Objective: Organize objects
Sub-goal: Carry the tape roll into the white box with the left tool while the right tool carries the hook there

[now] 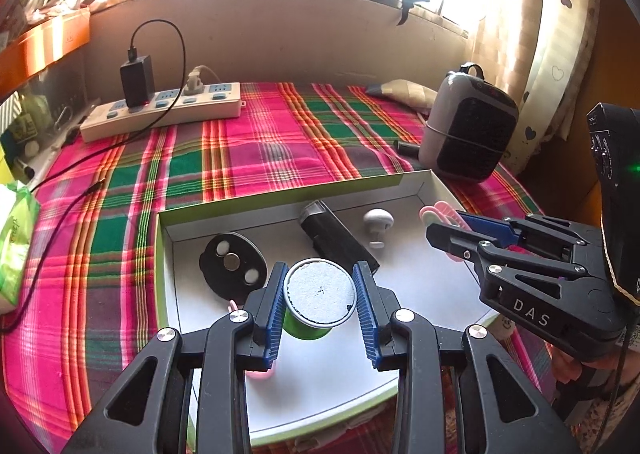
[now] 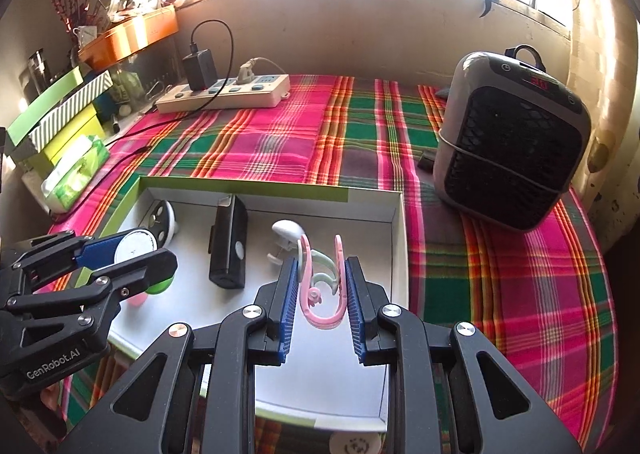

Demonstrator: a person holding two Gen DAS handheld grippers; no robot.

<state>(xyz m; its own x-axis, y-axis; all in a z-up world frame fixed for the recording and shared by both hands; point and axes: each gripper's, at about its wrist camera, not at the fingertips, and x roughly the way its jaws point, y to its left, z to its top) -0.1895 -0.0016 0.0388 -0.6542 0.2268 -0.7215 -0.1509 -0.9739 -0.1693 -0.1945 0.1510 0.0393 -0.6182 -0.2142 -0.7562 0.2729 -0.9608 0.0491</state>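
Left hand-held gripper [image 1: 319,296] clamped on a green thread spool [image 1: 318,300], blue pads pressed to both its sides, over the near-left part of the shallow white box [image 1: 280,200] on the plaid-covered bench [image 1: 260,150]. Right hand-held gripper [image 2: 320,286] closed on pink clips [image 2: 320,286] at the box's right side. Inside the box: black round disc [image 1: 233,264] far left, black rectangular device [image 1: 336,238] in the middle, white knob [image 1: 377,225] just right of it.

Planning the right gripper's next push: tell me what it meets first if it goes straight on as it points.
The right gripper already brackets the pink clip; straight on, it likely meets the white hook first, then the box's far wall. Depth is uncertain.
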